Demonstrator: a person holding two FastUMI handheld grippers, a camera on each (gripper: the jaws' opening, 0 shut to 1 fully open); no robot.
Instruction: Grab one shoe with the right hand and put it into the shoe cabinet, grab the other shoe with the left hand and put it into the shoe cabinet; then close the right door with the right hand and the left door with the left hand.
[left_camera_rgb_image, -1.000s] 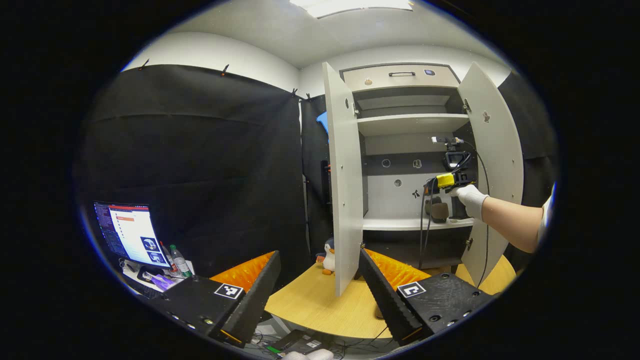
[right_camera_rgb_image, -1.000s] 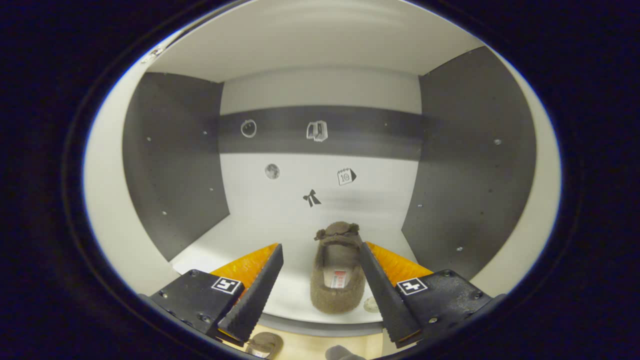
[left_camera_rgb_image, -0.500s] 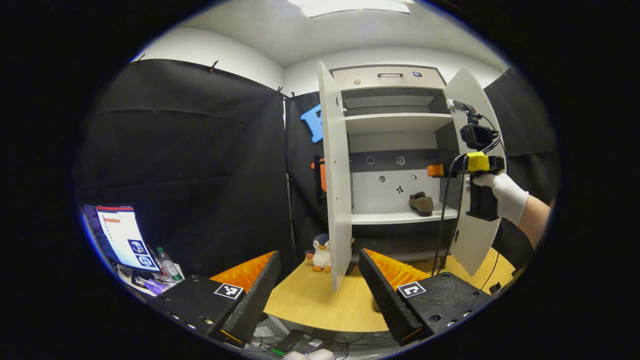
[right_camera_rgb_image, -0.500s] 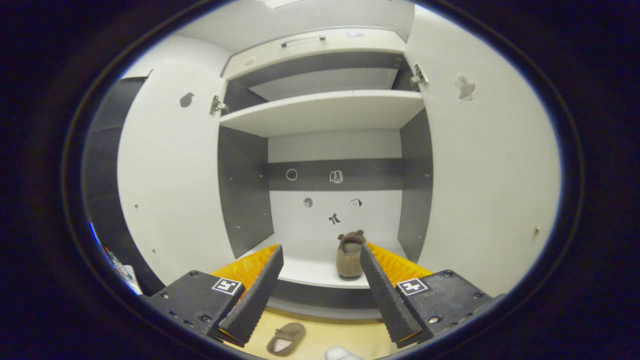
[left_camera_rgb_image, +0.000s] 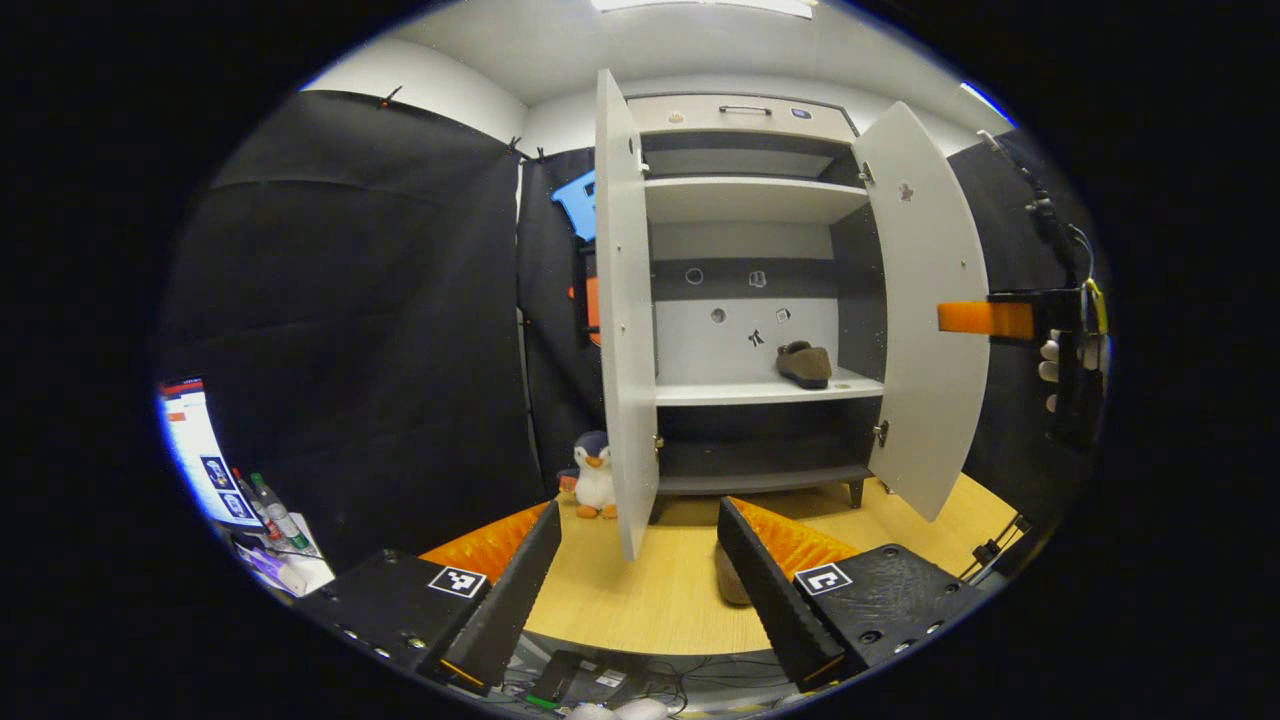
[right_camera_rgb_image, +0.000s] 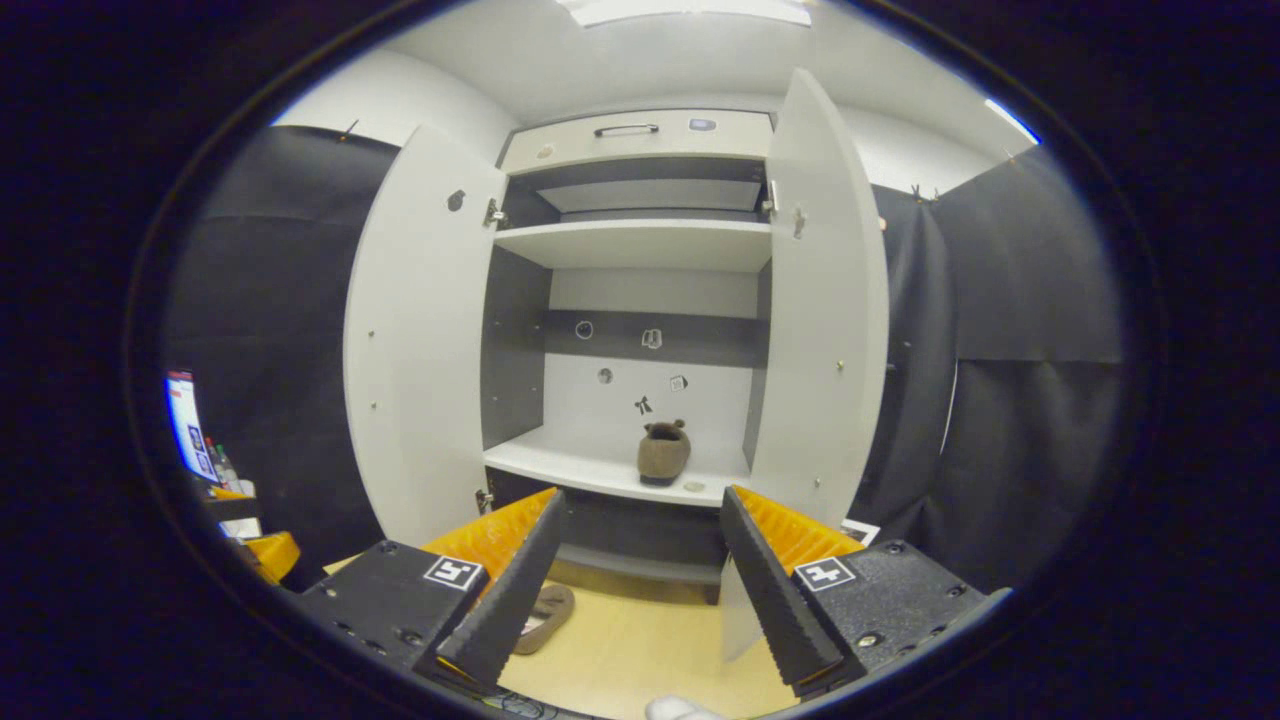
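Left gripper view: the shoe cabinet (left_camera_rgb_image: 760, 240) stands on the wooden bench (left_camera_rgb_image: 640, 600) with both doors swung wide, the left door (left_camera_rgb_image: 625, 320) edge-on and the right door (left_camera_rgb_image: 925, 310) angled outward. One brown shoe (left_camera_rgb_image: 805, 363) sits on the middle shelf (left_camera_rgb_image: 740, 392), toward its right side. The other shoe (left_camera_rgb_image: 730, 577) lies on the bench, partly hidden behind a finger of the left hand-held gripper (left_camera_rgb_image: 637, 575), whose jaws stand wide apart with nothing between them. At the right edge, a gloved hand (left_camera_rgb_image: 1050, 370) holds the right hand-held gripper, clear of the cabinet. A penguin toy (left_camera_rgb_image: 594, 476) stands on the bench just beside the left door, and a monitor (left_camera_rgb_image: 190, 440) glows at the far left.

In the right gripper view, the right hand-held gripper (right_camera_rgb_image: 640, 570) is also spread wide and empty, facing the open cabinet from in front. The shelved shoe (right_camera_rgb_image: 664, 452) shows heel-on, and the second shoe (right_camera_rgb_image: 545, 612) lies on the bench below.
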